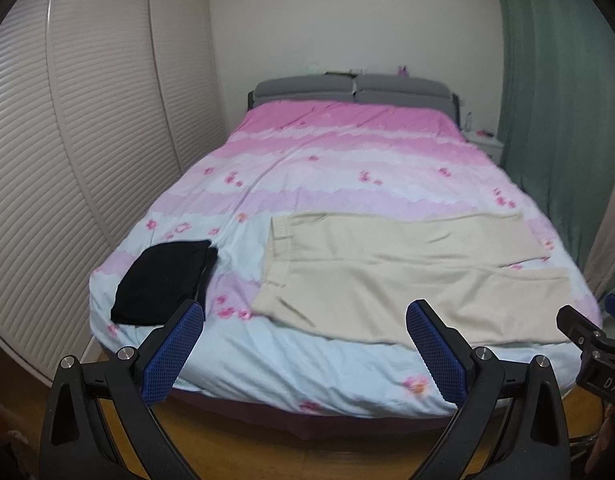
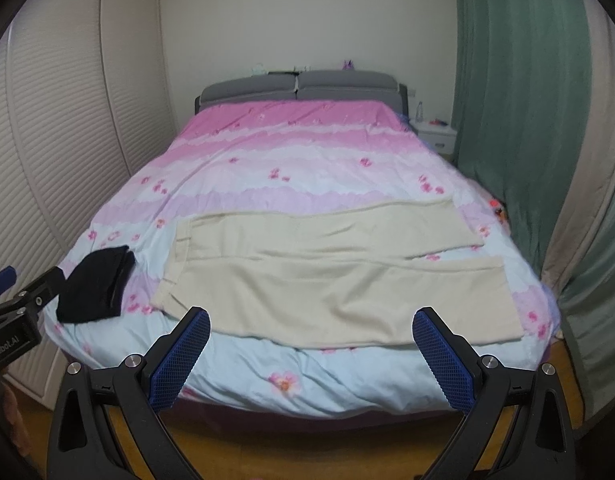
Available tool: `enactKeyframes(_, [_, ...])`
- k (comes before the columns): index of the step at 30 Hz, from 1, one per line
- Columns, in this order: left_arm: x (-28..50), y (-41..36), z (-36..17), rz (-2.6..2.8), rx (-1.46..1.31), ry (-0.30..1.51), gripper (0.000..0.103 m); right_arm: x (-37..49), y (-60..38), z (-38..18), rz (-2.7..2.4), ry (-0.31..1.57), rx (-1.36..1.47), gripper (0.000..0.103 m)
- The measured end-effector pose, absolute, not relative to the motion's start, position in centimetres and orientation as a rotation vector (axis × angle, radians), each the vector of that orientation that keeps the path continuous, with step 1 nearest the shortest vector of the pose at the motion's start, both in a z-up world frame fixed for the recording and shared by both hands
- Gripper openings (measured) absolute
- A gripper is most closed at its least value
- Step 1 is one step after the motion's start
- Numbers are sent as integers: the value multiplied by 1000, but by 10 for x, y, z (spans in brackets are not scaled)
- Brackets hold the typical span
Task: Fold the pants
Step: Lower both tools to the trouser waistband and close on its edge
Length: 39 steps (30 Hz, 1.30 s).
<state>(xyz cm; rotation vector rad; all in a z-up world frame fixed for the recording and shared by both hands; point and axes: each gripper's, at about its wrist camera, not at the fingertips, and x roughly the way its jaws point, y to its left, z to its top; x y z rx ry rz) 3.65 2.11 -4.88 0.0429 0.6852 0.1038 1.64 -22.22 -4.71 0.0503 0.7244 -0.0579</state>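
Beige pants (image 1: 407, 276) lie spread flat across the foot of the bed, waistband to the left, both legs running right; they also show in the right wrist view (image 2: 331, 276). My left gripper (image 1: 303, 320) is open and empty, held off the bed's foot, short of the pants' near edge. My right gripper (image 2: 311, 324) is open and empty, also short of the near leg. The right gripper shows at the right edge of the left wrist view (image 1: 591, 344); the left gripper shows at the left edge of the right wrist view (image 2: 15, 300).
A folded black garment (image 1: 163, 280) lies on the bed's left corner, also in the right wrist view (image 2: 95, 286). The pink floral duvet (image 1: 339, 160) covers the bed. Louvred wardrobe doors (image 1: 87, 140) stand left, a green curtain (image 1: 555, 100) right, a white nightstand (image 2: 435, 134) far right.
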Motion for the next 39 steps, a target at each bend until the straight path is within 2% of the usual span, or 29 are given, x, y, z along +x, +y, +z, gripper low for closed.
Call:
enactKeyframes(7, [100,47,-101,113,24,792,103,68,-203,-103,-40,850,36,103])
enactKeyframes(14, [199,64,-174,50,109,960,103,145,-177,-160,-98,969,49,103])
enactKeyframes(20, [250,68,-230,18,134,1075,103,191,-161,-211,-153,1074,97,103])
enactKeyframes(28, [291,72,-292,32,156,1171,103,222,-163,-284,-248,1190,166,102])
enactKeyframes(39, [310,85,-355,40,104,1286,102,233,-168,-343,-347,1241,245,102])
